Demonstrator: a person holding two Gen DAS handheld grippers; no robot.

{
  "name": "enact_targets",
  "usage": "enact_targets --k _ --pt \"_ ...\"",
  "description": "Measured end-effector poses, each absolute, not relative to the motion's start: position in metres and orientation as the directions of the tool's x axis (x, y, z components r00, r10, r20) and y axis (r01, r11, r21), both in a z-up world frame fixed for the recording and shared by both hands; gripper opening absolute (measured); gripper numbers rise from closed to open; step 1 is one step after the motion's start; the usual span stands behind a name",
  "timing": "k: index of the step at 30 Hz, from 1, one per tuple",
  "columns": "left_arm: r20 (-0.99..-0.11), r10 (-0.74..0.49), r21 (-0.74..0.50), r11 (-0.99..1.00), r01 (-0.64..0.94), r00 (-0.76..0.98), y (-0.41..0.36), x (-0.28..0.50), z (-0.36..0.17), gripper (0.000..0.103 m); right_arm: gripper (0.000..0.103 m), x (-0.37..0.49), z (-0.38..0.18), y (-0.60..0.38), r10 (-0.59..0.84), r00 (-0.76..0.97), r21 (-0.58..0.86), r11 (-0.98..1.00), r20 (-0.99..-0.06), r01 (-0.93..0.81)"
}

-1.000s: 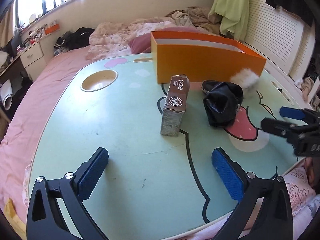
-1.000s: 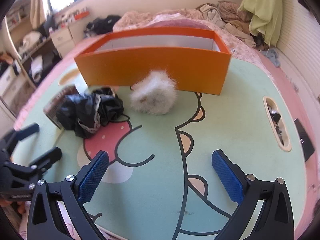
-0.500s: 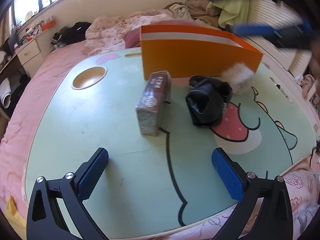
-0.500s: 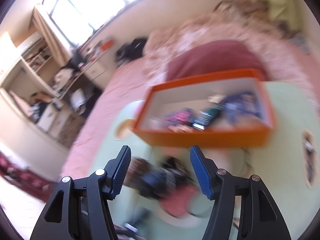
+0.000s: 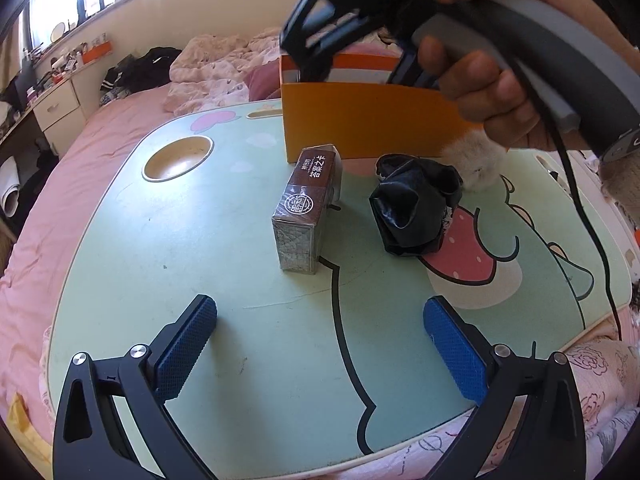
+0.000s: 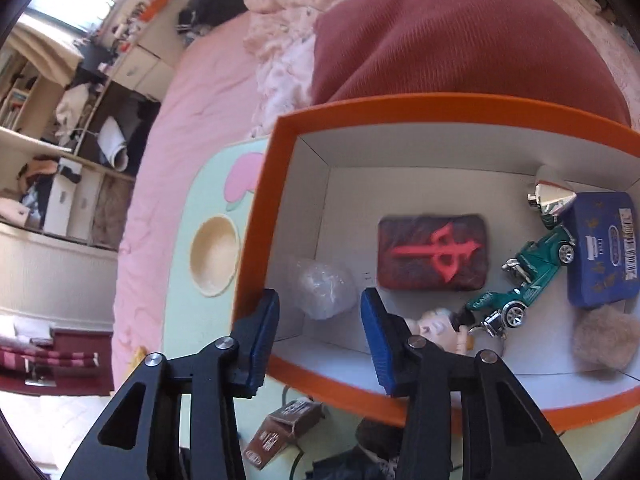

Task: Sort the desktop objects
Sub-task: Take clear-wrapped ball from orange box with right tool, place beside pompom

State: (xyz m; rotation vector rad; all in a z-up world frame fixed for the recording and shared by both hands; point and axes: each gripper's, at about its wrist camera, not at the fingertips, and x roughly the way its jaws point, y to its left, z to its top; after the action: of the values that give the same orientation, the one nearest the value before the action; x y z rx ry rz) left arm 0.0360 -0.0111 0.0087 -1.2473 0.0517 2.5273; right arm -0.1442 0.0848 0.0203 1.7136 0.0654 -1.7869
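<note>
An orange box (image 5: pixel 360 120) stands at the back of the green cartoon table (image 5: pixel 180 240). In front of it lie a brown card box (image 5: pixel 308 204), a crumpled black bag (image 5: pixel 412 208) and a white fluffy ball (image 5: pixel 476 164). My left gripper (image 5: pixel 320 340) is open and empty, low over the table's near side. My right gripper (image 6: pixel 320 320) hovers over the orange box (image 6: pixel 260 200), jaws partly open and empty, above a clear plastic ball (image 6: pixel 324 290). Inside the box lie a dark red pouch (image 6: pixel 434 258), a green toy car (image 6: pixel 528 280) and a blue tin (image 6: pixel 600 248).
A round cup recess (image 5: pixel 178 158) sits at the table's back left. The table stands on a pink bed (image 5: pixel 60 184) with a maroon pillow (image 6: pixel 460 40) behind the box. A hand and the right gripper's body (image 5: pixel 500 40) hang above the box.
My right gripper rose from table level and swung over the orange box, its jaws narrowing. My left gripper shifted slightly but stayed open.
</note>
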Motion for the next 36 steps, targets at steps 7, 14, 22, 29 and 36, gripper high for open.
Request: enact_targets --k 7,14,22,29,36 --pt "-0.775 0.290 -0.114 -0.938 -0.327 -0.562 -0.011 0.037 0.008 0.103 0.020 -0.147 0.042 0.108 -0.562 0.014 0.508 -0.735 -0.827 0.449" --pt "-0.774 0.306 -0.117 -0.930 -0.349 -0.555 -0.011 0.037 0.008 0.103 0.020 -0.113 0.120 0.164 -0.696 -0.120 0.544 -0.646 -0.708 0.536" --pt "-0.773 0.324 -0.120 -0.919 -0.375 -0.546 -0.011 0.036 0.008 0.103 0.021 -0.067 0.072 0.227 -0.602 -0.060 0.483 -0.693 -0.796 0.535" --pt "-0.771 0.340 -0.124 -0.910 -0.397 -0.539 -0.010 0.036 0.007 0.103 0.060 -0.066 0.056 0.263 -0.682 -0.246 0.514 -0.699 -0.689 0.497" --pt "-0.770 0.353 -0.127 -0.901 -0.415 -0.532 -0.011 0.036 0.007 0.103 0.067 -0.010 0.046 0.279 -0.520 -0.371 0.251 -0.780 -0.769 0.572"
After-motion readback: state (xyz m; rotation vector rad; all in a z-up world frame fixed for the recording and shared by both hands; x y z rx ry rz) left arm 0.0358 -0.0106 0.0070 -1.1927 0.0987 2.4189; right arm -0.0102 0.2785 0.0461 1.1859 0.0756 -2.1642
